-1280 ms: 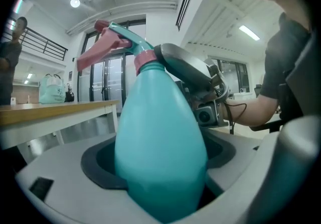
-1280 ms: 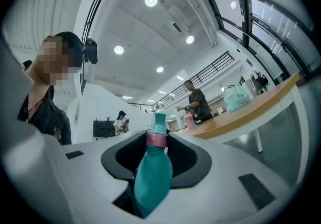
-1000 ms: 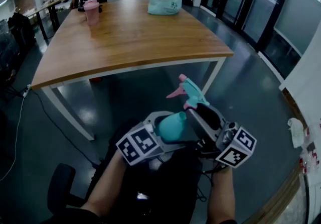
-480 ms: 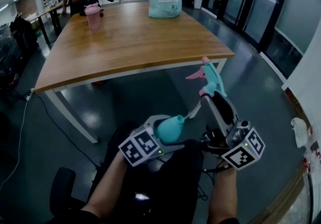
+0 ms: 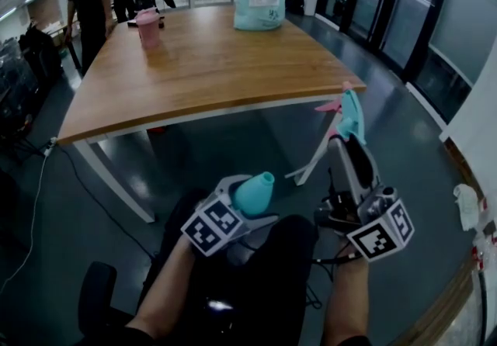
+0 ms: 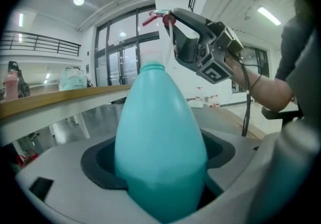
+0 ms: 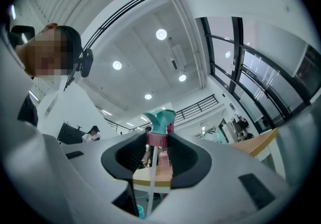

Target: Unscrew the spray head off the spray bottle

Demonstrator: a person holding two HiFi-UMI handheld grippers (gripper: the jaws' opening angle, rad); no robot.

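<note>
Teal bottle (image 5: 255, 191) sits clamped in the left gripper (image 5: 247, 211), bare neck tipped up toward the right side. Its spray head (image 5: 349, 110) is off already: right gripper (image 5: 348, 141) pinches the pink collar (image 7: 158, 139), up and right of the neck, w/ the dip tube (image 5: 314, 158) slanting back down-left, tip near the mouth but clear of it (as far as the head view shows). Unscrewing looks done; prob. next is lifting the head well clear, right hand leading.
</note>
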